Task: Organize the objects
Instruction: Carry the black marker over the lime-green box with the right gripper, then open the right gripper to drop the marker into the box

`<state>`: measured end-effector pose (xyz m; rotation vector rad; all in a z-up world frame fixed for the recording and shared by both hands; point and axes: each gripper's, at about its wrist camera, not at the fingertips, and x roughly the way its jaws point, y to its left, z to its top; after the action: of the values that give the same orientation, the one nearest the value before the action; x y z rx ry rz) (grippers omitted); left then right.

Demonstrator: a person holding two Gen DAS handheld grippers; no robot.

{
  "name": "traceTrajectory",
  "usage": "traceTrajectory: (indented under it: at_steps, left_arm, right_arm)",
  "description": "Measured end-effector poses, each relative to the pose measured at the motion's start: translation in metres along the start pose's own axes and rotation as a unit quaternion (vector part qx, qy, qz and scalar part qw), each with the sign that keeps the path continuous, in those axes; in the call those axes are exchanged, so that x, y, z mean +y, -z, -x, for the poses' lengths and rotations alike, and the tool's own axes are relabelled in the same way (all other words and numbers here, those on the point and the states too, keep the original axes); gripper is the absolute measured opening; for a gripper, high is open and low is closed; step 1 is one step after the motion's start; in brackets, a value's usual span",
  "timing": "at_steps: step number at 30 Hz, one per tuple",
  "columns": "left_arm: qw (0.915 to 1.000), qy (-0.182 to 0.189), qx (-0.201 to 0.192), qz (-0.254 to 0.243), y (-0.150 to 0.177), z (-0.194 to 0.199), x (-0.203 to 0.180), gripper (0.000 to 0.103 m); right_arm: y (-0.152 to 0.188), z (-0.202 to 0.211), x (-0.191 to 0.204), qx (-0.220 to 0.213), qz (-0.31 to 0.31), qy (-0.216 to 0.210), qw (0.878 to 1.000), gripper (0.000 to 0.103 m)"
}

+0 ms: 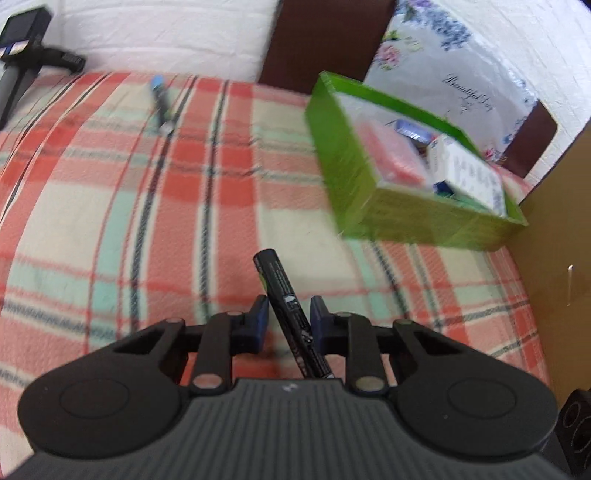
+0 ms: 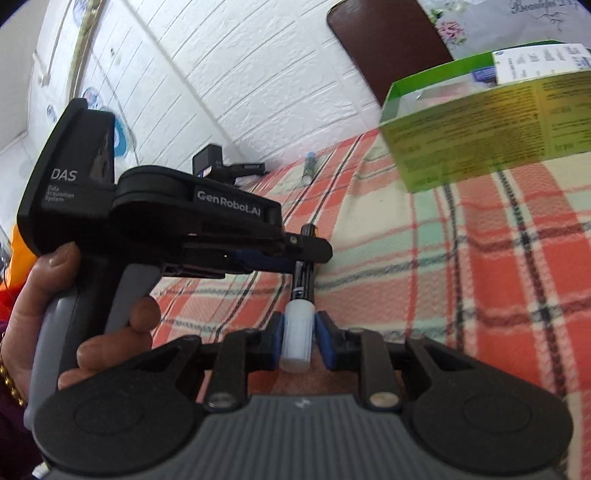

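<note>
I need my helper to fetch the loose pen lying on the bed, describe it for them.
On the plaid blanket, look toward the white wall, left of the green box. The blue-capped pen lies there alone; the other pen, black with a white cap, is held in a hand-held gripper.

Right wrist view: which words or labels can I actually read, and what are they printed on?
"DAS", "Data Acquisition System": rear housing of the black left gripper.
"GenRoboLAI", as far as it reads: that gripper's side.
Green cardboard box print: too blurred.
Floral white cloth script: cut off, unreadable.
</note>
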<state>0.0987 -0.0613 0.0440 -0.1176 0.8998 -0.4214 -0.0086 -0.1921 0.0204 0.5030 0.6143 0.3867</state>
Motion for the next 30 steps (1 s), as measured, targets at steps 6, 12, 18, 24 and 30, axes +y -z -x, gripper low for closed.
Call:
traceTrajectory:
  at_steps: [6,12,18,24,30]
  left_arm:
    - [0.9981,0.026,-0.037,-0.041,-0.049,-0.003,-0.046,0.023]
    - [0.9942,0.032,-0.073,-0.073,-0.099,-0.023,-0.079,0.023]
    - [0.9935,0.003,-0.068,-0.091,-0.135,-0.066,-0.085,0.025]
    - [0.9955,-0.014,-0.054,-0.076,-0.131,-0.078,-0.072,0.023]
    - [0.9935,-0.012,-0.069,-0.089,-0.103,-0.056,-0.078,0.023]
  right_arm:
    - [-0.042,0.014,-0.011,-0.064,0.017,0.027,0.997,0.020]
    - [-0.092,0.009,-0.031,-0.110,0.019,0.052,0.992,0.020]
    - [-0.115,-0.033,-0.046,-0.122,0.025,0.096,0.988,0.023]
    - [-0.104,-0.049,-0.042,-0.128,0.057,0.117,0.983,0.028]
    - [-0.083,-0.019,-0.037,-0.157,0.050,0.123,0.979,0.028]
